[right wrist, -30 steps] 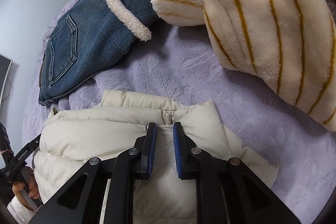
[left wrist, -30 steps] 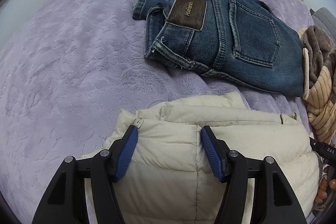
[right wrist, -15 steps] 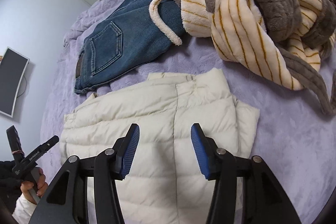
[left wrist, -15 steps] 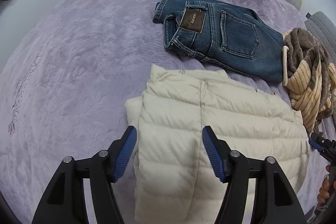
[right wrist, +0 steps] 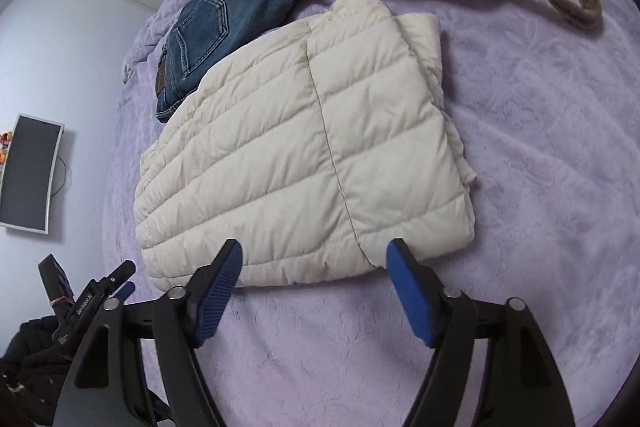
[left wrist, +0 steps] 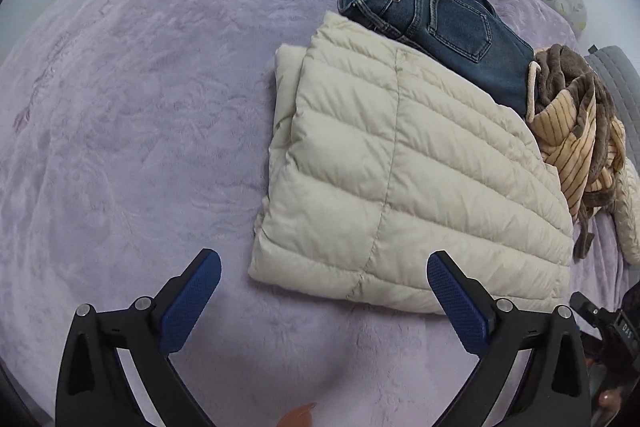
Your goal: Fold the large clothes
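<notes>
Here the cream puffer jacket (left wrist: pixel 408 183) lies folded into a thick rectangle on the purple blanket (left wrist: pixel 132 115) that covers the bed, its quilted back facing up and a seam running down its middle. In the left wrist view, the left gripper (left wrist: pixel 324 301) hangs above the blanket at the near edge of the jacket with its blue-padded fingers spread wide and nothing between them; the left finger sits off the jacket's corner over bare blanket, the right one just at the jacket's near hem. The right gripper (right wrist: pixel 314 291) is likewise wide open and holds nothing, its two blue pads (right wrist: pixel 408 293) framing the near hem of the jacket (right wrist: pixel 304 155) from the other side. Just beyond the jacket lie folded blue jeans (left wrist: pixel 436 23), back pocket and leather patch up, with the jacket's far edge touching or slightly overlapping them. Beside the jeans, at the jacket's far right corner, sits a loose heap of striped cream and brown fleece clothing (left wrist: pixel 576 131), one brown strap trailing across the blanket in the right wrist view. A dark monitor (right wrist: pixel 32 173) hangs on the wall at the left of that view.
</notes>
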{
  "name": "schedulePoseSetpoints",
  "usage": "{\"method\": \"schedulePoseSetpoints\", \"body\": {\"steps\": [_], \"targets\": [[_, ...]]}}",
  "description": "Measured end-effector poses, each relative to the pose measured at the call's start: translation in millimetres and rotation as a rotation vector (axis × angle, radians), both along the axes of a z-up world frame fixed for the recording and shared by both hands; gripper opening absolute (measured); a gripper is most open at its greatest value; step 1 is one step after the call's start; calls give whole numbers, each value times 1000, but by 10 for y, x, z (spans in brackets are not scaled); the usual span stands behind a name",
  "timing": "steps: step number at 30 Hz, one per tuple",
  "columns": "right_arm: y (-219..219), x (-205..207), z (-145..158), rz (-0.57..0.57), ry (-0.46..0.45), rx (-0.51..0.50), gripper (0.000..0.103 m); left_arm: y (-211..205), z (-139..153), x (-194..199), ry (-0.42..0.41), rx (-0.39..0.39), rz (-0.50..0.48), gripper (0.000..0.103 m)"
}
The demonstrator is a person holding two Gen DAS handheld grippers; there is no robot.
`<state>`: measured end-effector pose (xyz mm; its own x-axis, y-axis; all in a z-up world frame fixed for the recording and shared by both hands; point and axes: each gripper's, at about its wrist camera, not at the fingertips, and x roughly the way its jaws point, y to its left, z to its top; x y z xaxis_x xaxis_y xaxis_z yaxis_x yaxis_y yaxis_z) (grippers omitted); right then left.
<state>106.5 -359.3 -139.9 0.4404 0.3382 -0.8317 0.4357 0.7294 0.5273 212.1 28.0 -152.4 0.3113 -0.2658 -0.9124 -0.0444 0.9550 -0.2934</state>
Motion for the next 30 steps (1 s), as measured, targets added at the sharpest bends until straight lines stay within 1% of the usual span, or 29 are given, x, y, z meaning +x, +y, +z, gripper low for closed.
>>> {"method": "schedulePoseSetpoints", "body": {"steps": [1, 4, 6, 9, 11, 16, 19, 23, 26, 27, 28, 29, 30], "targets": [[-9, -58, -37, -16, -1, 15, 80, 20, -60, -31, 18, -24, 19, 103], [-61, -169, -185, -65, 14, 84, 80, 44, -227, -99, 51, -34, 67, 103], [-104, -219, -290, -102, 17, 145, 80, 66, -334, -125, 73, -61, 87, 103], [-166, -269, -419, -155, 5, 227, 80, 120, -490, -120, 111, -168, 116, 103], [-199, -277, -495, -183, -8, 273, 80, 167, -565, -83, 114, -238, 141, 103], [-266, -227, -715, -254, -48, 370, 80, 314, -760, 87, 114, -356, 239, 103], [-305, -132, -876, -322, -73, 446, 80, 336, -857, 175, 108, -385, 271, 103], [-345, -15, -1056, -395, -112, 551, 80, 302, -881, 306, 90, -382, 274, 103], [-353, 74, -1117, -421, -124, 591, 80, 283, -869, 387, 80, -389, 290, 102], [-351, 100, -1128, -425, -122, 598, 80, 294, -859, 407, 76, -392, 294, 93], [-347, 115, -1135, -428, -118, 605, 79, 296, -846, 428, 72, -395, 293, 78], [-345, 128, -1141, -431, -121, 620, 68, 288, -834, 446, 69, -408, 284, 70], [-343, 127, -1158, -431, -127, 638, 52, 267, -816, 476, 63, -435, 269, 50]]}}
